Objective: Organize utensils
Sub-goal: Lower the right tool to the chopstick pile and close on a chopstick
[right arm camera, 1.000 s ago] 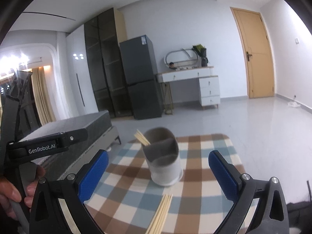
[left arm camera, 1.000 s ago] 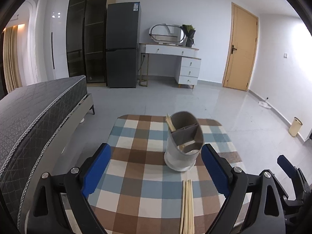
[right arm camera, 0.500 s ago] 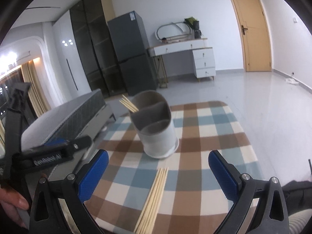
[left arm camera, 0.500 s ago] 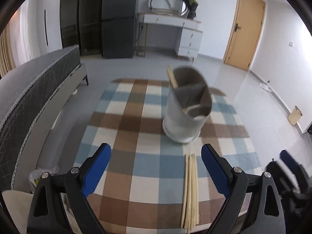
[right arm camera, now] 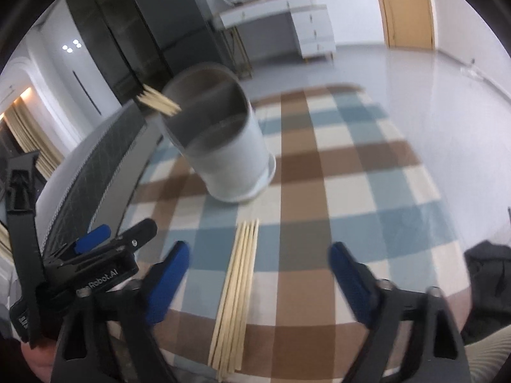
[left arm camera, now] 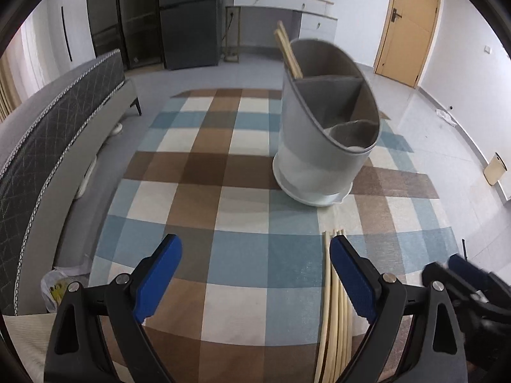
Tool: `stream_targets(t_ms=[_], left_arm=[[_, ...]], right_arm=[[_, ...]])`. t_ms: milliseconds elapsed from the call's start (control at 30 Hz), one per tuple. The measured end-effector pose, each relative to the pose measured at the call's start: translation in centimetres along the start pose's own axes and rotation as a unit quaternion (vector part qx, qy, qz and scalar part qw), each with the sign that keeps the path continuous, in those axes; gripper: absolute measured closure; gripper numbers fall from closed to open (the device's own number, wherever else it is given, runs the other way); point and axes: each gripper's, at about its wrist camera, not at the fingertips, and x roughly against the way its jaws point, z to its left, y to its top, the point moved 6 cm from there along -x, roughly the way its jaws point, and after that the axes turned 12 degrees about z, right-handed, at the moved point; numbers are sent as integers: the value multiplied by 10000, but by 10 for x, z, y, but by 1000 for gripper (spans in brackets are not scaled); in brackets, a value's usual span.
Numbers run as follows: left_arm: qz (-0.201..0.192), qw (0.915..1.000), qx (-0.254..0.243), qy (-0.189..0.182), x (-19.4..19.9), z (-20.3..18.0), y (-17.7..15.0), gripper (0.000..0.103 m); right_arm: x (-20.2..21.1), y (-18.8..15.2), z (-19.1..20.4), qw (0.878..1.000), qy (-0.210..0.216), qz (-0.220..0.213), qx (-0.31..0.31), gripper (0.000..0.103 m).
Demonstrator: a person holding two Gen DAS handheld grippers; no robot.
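Left wrist view. Left gripper (left arm camera: 255,257): blue-padded jaws spread wide, nothing between them, above the checked tablecloth (left arm camera: 230,172). Utensil holder (left arm camera: 322,134): grey, round, divided into compartments, standing upright in a white base dish on the far right part of the cloth. Chopsticks in holder (left arm camera: 287,51): a few, leaning out of the far-left compartment. Loose chopsticks (left arm camera: 332,312): a pale bundle lying flat on the cloth in front of the holder, partly hidden behind the right-hand finger. Right gripper (left arm camera: 469,274): blurred, at the lower right edge. Bed (left arm camera: 48,127) along the left; fridge (left arm camera: 188,16), dresser (left arm camera: 281,0) and door (left arm camera: 408,25) at the back.

Right wrist view, blurred. Right gripper (right arm camera: 258,261): jaws apart, just been closing somewhat, the loose chopsticks (right arm camera: 238,290) between them on the cloth but not pinched. Utensil holder (right arm camera: 220,140) beyond them, chopsticks (right arm camera: 158,102) sticking out at its left. Left gripper (right arm camera: 105,242) at lower left.
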Motion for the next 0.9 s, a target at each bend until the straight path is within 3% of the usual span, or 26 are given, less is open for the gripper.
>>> stream_targets(t_ms=[133, 400, 667, 900], left_arm=[[329, 9990, 278, -136, -16, 12, 3, 12], [935, 9918, 865, -62, -48, 37, -1, 12], [1221, 9876, 983, -19, -60, 42, -6, 12], [1396, 9841, 1102, 26, -66, 49, -10, 12]], right_arm=[[-22, 3, -5, 9994, -109, 329, -42, 31], [-69, 16, -6, 9959, -326, 843, 67, 41], [-101, 26, 7, 9884, -897, 1024, 675, 58], [-101, 25, 8, 9842, -1161, 988, 900, 61]])
